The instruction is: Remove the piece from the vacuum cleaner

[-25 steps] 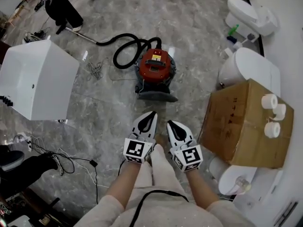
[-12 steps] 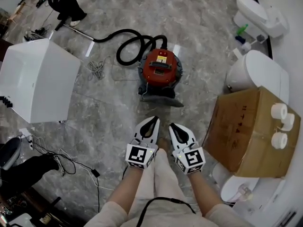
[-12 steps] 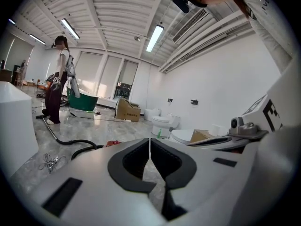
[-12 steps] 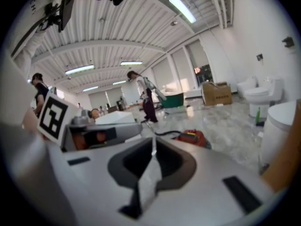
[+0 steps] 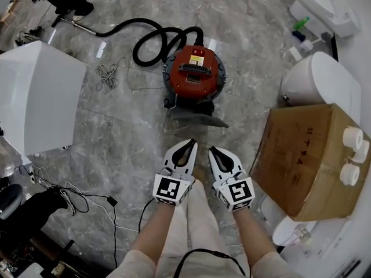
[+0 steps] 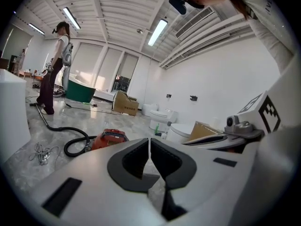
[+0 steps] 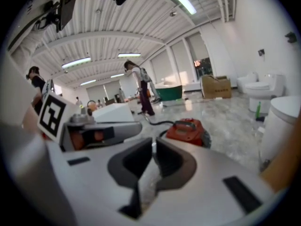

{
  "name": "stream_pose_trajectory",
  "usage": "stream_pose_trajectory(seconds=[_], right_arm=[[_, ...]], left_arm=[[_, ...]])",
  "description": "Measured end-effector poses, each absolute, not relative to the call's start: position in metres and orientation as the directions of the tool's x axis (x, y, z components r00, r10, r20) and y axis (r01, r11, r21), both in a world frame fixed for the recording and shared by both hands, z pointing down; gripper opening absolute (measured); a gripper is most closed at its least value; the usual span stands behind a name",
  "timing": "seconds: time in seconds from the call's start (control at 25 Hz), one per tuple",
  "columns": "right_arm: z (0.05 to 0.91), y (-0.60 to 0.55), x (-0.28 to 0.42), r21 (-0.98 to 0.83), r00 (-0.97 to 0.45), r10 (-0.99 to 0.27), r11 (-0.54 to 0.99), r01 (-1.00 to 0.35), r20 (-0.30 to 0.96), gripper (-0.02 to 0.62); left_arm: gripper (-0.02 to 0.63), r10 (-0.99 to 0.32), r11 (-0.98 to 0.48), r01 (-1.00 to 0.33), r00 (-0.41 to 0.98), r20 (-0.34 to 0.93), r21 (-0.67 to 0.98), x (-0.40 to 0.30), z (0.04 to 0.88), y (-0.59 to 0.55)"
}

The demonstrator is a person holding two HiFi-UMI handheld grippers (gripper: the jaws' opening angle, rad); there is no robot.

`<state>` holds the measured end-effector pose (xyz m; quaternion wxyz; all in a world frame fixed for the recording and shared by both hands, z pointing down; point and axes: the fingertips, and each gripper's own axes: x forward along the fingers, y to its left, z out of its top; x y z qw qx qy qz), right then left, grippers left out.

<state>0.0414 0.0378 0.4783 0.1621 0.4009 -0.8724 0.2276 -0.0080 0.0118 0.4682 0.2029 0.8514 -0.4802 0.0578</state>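
red vacuum cleaner [image 5: 194, 71] sat on the marble floor [image 5: 122, 126], black hose [image 5: 152, 39] coiled at its far side, grey piece [image 5: 197, 116] against its near side. left tool [image 5: 186, 146] and right tool [image 5: 214, 151] hovered side by side nearer than that piece, apart from it, both clenched, empty. cardboard box [image 5: 301, 155] right of vacuum.

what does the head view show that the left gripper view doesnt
Head view only: the paper rolls on top of the cardboard box, and the grey floor nozzle in front of the vacuum cleaner.

Left gripper view only: the ceiling lights, a standing person and a green tub far across the room.

Both: the red vacuum cleaner, its black hose, the cardboard box, and the left gripper, jaws together with nothing between them.
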Motion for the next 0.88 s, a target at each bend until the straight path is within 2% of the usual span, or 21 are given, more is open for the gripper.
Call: stream_pose_trajectory(seconds=[0.32,0.56,0.88], right_arm=[[0.532,0.017,0.041,-0.267,-0.614,-0.605,0.567,-0.779,0.507,0.017],[0.567,0.007,0.037,-0.255,-0.617,-0.573,0.588,-0.768,0.539,0.072],[0.607,-0.008,0.043,-0.191,-0.591,-0.553,0.615,-0.765,0.587,0.089]], left_arm=[[0.023,-0.782,-0.447,-0.843,0.531,0.326,0.300,-0.009,0.519,0.000],[0.023,-0.787,-0.409,-0.857,0.506,0.355,0.315,-0.012,0.554,-0.013],[0.021,-0.779,-0.404,-0.862,0.499,0.379,0.306,-0.013,0.587,-0.021]])
